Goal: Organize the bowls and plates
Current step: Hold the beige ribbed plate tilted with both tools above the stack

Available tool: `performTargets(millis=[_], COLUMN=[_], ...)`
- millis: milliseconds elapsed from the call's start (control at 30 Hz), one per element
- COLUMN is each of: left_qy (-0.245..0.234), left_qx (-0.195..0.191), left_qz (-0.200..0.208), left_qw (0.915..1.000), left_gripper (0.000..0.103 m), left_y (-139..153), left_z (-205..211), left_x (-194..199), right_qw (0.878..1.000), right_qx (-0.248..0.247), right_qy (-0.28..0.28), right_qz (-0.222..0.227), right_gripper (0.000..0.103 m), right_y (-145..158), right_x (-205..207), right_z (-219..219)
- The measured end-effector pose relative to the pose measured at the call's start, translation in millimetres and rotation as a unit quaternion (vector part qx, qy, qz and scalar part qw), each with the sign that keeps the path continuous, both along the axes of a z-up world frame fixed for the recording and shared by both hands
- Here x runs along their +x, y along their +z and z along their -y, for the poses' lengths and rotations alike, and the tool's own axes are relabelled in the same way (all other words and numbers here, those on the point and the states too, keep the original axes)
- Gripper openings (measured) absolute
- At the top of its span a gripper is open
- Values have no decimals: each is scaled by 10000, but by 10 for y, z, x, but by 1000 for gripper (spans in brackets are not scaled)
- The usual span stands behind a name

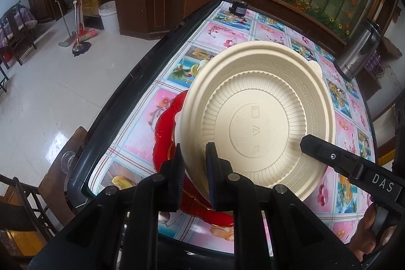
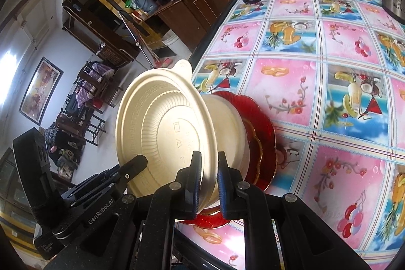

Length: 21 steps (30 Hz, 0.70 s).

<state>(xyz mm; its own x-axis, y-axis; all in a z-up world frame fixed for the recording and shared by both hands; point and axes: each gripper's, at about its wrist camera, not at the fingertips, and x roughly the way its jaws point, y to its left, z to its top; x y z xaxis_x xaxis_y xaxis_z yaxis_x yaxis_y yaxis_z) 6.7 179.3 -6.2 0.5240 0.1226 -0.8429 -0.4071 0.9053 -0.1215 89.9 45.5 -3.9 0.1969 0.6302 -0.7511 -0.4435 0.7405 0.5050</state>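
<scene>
right gripper (image 2: 209,184): clamped on cream bowl (image 2: 162,133) rim | left gripper (image 2: 138,163): on same rim | red plate (image 2: 263,133): beneath, on bench (image 2: 329,92)

We see a cream bowl (image 1: 263,115) of matt moulded plastic, its inner wall finely ribbed and its rim embossed with a key pattern. Beneath it, the red plate (image 1: 164,133) looks like glossy translucent plastic or glass, we cannot tell which, with a thin gilt line. The tablecloth (image 2: 316,72) is smooth printed vinyl with a soft sheen. Both the left gripper (image 1: 195,168) and the right gripper (image 2: 209,181) are matt black plastic with small metal pins, and their pads (image 1: 178,179) look finely ridged. A brushed-metal flask (image 1: 359,52) stands beyond, before dark varnished wood cabinets (image 1: 157,4) and a glossy tiled floor (image 1: 50,98).
</scene>
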Motion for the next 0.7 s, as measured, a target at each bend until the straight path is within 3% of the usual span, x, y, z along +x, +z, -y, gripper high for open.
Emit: performTargets(millis=[700], left_qy=[47], left_qx=[-46], left_qz=[-95], left_qw=[9999], left_gripper=[14], left_y=[-24], left_z=[-13], left_x=[65], right_qw=[9999], right_qx=[33], right_qy=[-71], right_qz=[-87], right_gripper=[15], right_y=[-15], right_x=[64], right_z=[-14])
